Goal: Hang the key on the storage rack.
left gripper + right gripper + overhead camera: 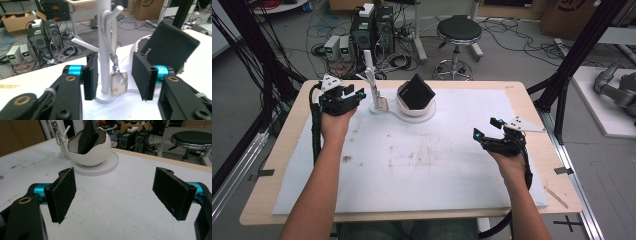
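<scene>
High view, left gripper [353, 93]: at far-left of surface [422, 165], jaws apart, aimed at white stand [373, 85]; likely lining up on the hanging tag.
High view, right gripper [488, 130]: at right of surface, jaws wide apart, holding nothing, well apart from the objects; apparently idle.
High view, bowl [416, 106]: white, on a round base just beside the stand, black pouch [417, 93] propped in it, corner up.
Left gripper view, stand: post [104, 50] upright between the open pads [90, 75], not clamped; no contact visible.
Left gripper view, tag [118, 83]: translucent, on a grey strap [110, 32] looped over a peg, low against the post; hung so as to be lifted off, by the look of it.
Right gripper view, pads [63, 193]: wide apart above bare white sheet; bowl with pouch ahead, well clear.
Surface: wood-edged, covered by a scuffed, stained white sheet.
Room: computer towers [373, 30], cable tangle, black stool [458, 31], grey floor.
</scene>
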Tool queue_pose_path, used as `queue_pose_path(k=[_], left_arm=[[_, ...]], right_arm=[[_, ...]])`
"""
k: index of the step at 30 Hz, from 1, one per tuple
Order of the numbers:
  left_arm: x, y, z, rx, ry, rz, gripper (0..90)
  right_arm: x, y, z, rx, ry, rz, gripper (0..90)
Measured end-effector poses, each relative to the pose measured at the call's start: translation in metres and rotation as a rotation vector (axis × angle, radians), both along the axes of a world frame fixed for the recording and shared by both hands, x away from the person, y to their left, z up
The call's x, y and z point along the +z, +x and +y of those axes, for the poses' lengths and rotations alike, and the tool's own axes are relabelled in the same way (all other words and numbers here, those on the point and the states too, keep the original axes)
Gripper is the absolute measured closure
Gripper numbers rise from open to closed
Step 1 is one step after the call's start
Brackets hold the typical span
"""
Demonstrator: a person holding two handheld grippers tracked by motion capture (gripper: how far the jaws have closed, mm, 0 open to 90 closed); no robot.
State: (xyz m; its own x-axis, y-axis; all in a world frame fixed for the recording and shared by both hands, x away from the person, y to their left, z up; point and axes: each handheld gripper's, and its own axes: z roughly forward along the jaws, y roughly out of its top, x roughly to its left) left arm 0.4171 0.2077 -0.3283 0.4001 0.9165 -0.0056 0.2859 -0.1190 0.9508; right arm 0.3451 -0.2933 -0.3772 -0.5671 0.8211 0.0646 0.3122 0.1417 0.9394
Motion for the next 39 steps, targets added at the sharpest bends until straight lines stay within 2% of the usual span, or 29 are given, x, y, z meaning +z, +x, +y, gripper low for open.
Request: queue_pose_path(k=[1,3,9,13,14,16,17,21,25,28,30,31,33,34,35,37,38,39], left_arm=[[0.001,-0.002,-0.001,-0.009,0.000,-0.002,55.7],[0.002,-0.005,-0.003,-0.018,0.002,0.006,47.5],[0.003,-0.021,-0.008,-0.071,0.014,0.013,36.9],[0.003,-0.032,-0.007,-0.104,-0.014,0.018,32.3],[0.004,-0.037,-0.006,-0.126,-0.034,0.016,32.0],[0.005,-0.039,-0.006,-0.132,-0.037,0.014,31.6],[0.005,-0.042,-0.006,-0.145,-0.028,0.013,28.5],[0.006,-0.051,-0.004,-0.199,-0.050,-0.002,28.5],[0.004,-0.061,-0.001,-0.236,-0.052,-0.003,27.3],[-0.003,-0.067,0.002,-0.259,-0.040,-0.001,26.3],[-0.010,-0.070,0.005,-0.268,-0.047,0.010,25.4],[-0.019,-0.073,0.008,-0.280,-0.061,0.020,24.1],[-0.024,-0.074,0.009,-0.283,-0.062,0.023,23.7],[-0.034,-0.077,0.012,-0.287,-0.081,0.029,23.6],[-0.034,-0.077,0.012,-0.287,-0.081,0.029,23.5],[-0.045,-0.079,0.013,-0.281,-0.077,0.038,22.9],[-0.055,-0.080,0.014,-0.286,-0.075,0.059,22.8],[-0.055,-0.080,0.014,-0.286,-0.075,0.059,22.8]], right_arm=[[0.000,0.000,0.000,0.000,0.000,0.000,19.5],[0.001,0.000,0.000,0.001,0.002,-0.002,19.4],[0.002,-0.001,0.001,0.007,-0.002,-0.009,19.4],[0.001,0.000,0.002,0.009,-0.009,-0.006,19.4],[0.001,0.000,0.002,0.007,-0.009,0.001,19.4],[0.001,0.000,0.003,0.007,-0.011,-0.003,19.5],[0.001,0.000,0.004,0.012,-0.017,-0.005,19.4],[0.000,0.000,0.005,0.012,-0.021,-0.001,19.5],[0.000,0.001,0.004,0.009,-0.017,-0.003,19.4],[-0.002,0.001,0.003,0.008,-0.016,0.007,19.4],[-0.002,0.001,0.004,0.009,-0.019,0.009,19.4],[-0.002,0.002,0.004,0.009,-0.021,0.007,19.4],[-0.002,0.002,0.004,0.010,-0.023,0.007,19.5],[-0.003,0.002,0.004,0.009,-0.026,0.008,19.4],[-0.003,0.002,0.004,0.009,-0.026,0.008,19.4],[-0.005,0.002,0.004,0.008,-0.029,0.010,19.4],[-0.005,0.003,0.005,0.007,-0.028,0.012,19.5],[-0.005,0.003,0.005,0.007,-0.028,0.012,19.5]])
